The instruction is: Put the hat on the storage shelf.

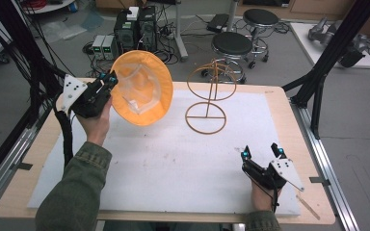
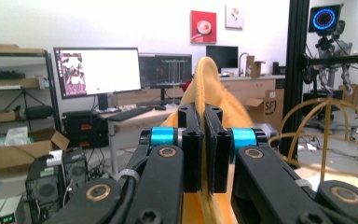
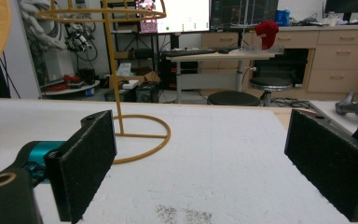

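The right gripper [image 1: 261,153] rests on the white-covered tabletop [image 1: 173,159], jaws spread; the left gripper [image 1: 110,80] pinches an orange fabric bucket hat [image 1: 142,89] aloft beside a yellow wire stand [image 1: 211,96].

Even indoor light, soft shadows; pics low-res, slightly blurry, bkgd soft.

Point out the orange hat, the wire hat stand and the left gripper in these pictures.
orange hat [image 1: 142,89], high view, on the pale lining inside its crown.
wire hat stand [image 1: 205,117], high view, on the base ring's crossbar.
left gripper [image 2: 204,154], left gripper view, between its jaw tips, shut on the hat's brim.
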